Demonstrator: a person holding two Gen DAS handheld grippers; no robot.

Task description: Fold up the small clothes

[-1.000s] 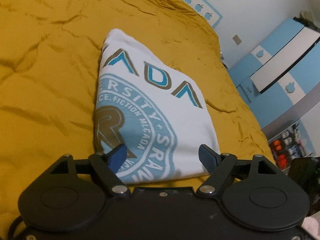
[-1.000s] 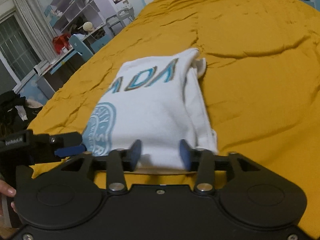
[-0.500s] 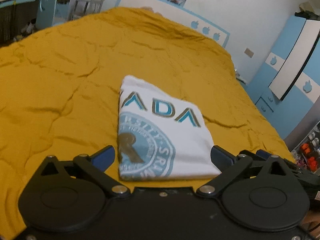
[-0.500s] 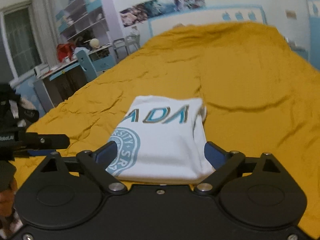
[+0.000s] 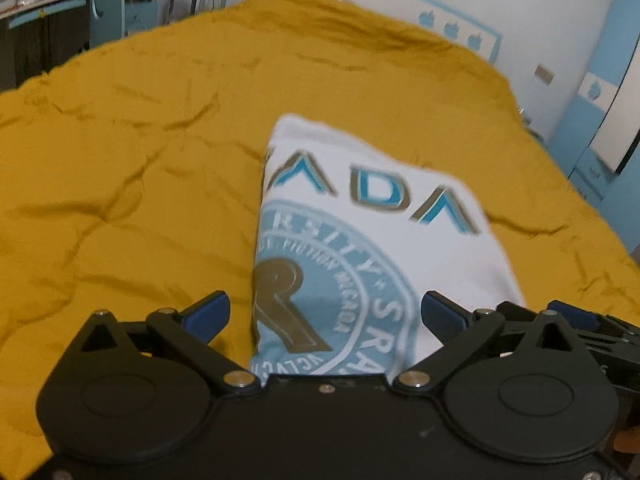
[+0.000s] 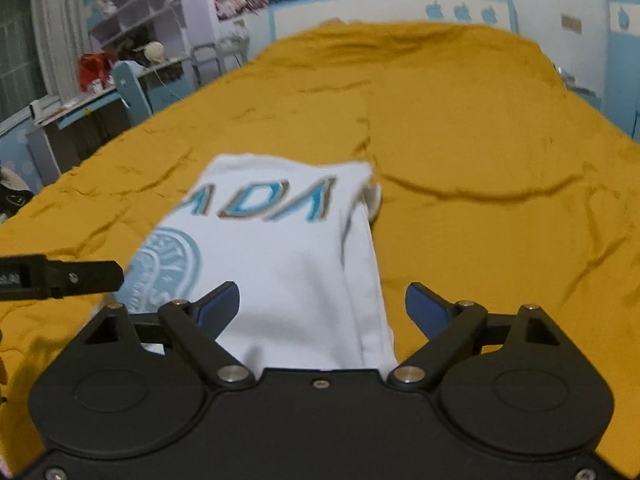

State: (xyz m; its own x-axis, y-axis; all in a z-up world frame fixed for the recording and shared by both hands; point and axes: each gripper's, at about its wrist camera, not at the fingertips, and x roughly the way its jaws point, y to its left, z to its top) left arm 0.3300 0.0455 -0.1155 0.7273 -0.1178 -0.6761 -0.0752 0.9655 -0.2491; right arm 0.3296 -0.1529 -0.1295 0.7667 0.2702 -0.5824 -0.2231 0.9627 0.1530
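Note:
A white T-shirt (image 5: 360, 240) with a blue round print and "ADA" letters lies folded into a compact rectangle on the mustard-yellow bedspread (image 5: 120, 160). It also shows in the right wrist view (image 6: 288, 248). My left gripper (image 5: 326, 316) is open and empty, above the shirt's near edge. My right gripper (image 6: 322, 306) is open and empty, over the shirt's near right side. The left gripper shows as a black bar (image 6: 64, 278) at the left of the right wrist view.
The bed runs to a white and blue headboard (image 6: 392, 12) at the far wall. A blue and white wardrobe (image 5: 600, 120) stands to the right. A desk, chair and shelves (image 6: 120, 80) stand to the left.
Both grippers have opened wide and let go of the shirt's near edge, then lifted back. The folded shirt stays flat on the bed.

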